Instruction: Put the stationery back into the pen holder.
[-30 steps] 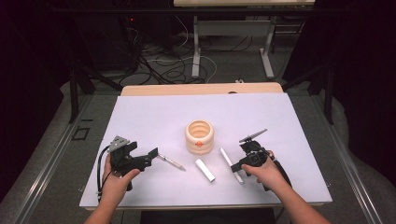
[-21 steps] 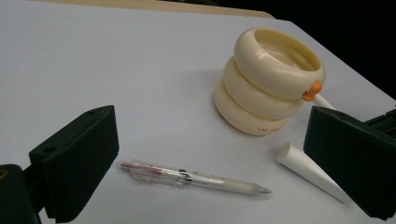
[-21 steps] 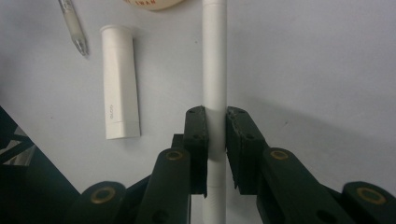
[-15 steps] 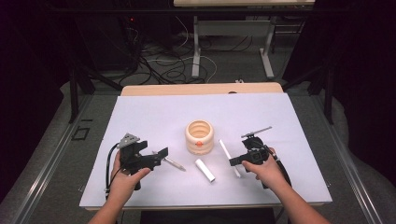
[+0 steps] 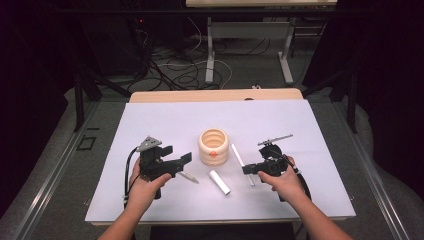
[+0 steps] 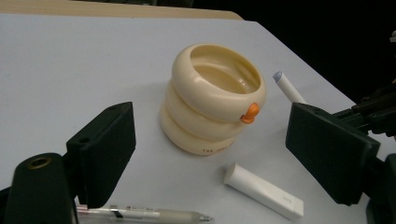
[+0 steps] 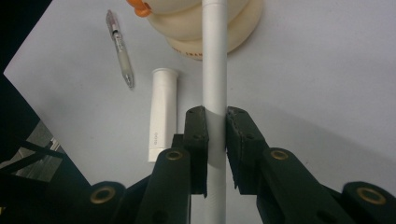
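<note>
The right tool (image 7: 215, 122) is clamping a long white plastic pen body (image 7: 215, 60) near its lower end, jaws pinched tight on the barrel, and is holding it lifted off the white worktop (image 5: 165, 120) with its far end pointing toward the cream ribbed ring-shaped holder (image 5: 213, 146), probably so the loose parts can be brought together in the air. The left tool (image 6: 210, 140) is gripping nothing: its jaws have just been closing a little yet are standing wide, with the holder and the short white cylindrical cap (image 6: 263, 191) lying in the gap ahead of them, seemingly lining up for the cap. A clear-barrelled ballpoint pen (image 6: 154, 215) is lying just beneath that tool. Compared with a second ago, the left hand has come in toward the holder, and the white pen body, then flat on the worktop, is now raised.
</note>
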Motion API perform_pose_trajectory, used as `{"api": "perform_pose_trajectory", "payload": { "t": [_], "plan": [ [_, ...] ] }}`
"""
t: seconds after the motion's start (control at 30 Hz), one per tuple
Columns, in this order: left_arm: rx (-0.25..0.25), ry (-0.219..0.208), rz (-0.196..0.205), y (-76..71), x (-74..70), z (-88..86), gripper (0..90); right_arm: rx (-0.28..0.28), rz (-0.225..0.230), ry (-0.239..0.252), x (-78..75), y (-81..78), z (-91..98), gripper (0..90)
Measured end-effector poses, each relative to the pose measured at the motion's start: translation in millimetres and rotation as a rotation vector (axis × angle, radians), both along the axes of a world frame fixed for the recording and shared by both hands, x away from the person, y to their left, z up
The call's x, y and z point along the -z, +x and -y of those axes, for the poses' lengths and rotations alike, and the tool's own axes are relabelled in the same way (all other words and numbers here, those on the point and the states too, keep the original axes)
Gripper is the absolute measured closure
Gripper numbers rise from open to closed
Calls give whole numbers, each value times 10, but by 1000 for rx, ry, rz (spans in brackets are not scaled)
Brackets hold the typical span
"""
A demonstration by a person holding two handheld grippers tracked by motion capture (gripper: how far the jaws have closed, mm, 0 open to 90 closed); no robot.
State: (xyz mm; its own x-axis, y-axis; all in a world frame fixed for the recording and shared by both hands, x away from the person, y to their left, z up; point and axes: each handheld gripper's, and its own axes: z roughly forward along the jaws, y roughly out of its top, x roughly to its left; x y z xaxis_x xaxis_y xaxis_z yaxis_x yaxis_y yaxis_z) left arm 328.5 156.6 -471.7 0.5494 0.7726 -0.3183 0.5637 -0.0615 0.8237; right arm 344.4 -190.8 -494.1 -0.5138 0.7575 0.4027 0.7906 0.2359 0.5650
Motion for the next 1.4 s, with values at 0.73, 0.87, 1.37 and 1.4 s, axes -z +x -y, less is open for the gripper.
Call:
{"api": "perform_pose_trajectory", "payload": {
  "t": [0.73,0.87,1.37,1.4],
  "plan": [
    [63,13,-4,66,-202,489,260,-25,111,22,-133,-89,-54,786],
    [72,-27,-56,79,-207,545,306,-28,123,23,-152,-108,-68,786],
    [122,-137,-173,145,-193,714,468,-38,163,26,-192,-151,-92,786],
    [126,-146,-171,155,-189,720,473,-38,163,28,-194,-155,-96,786]
  ]
}}
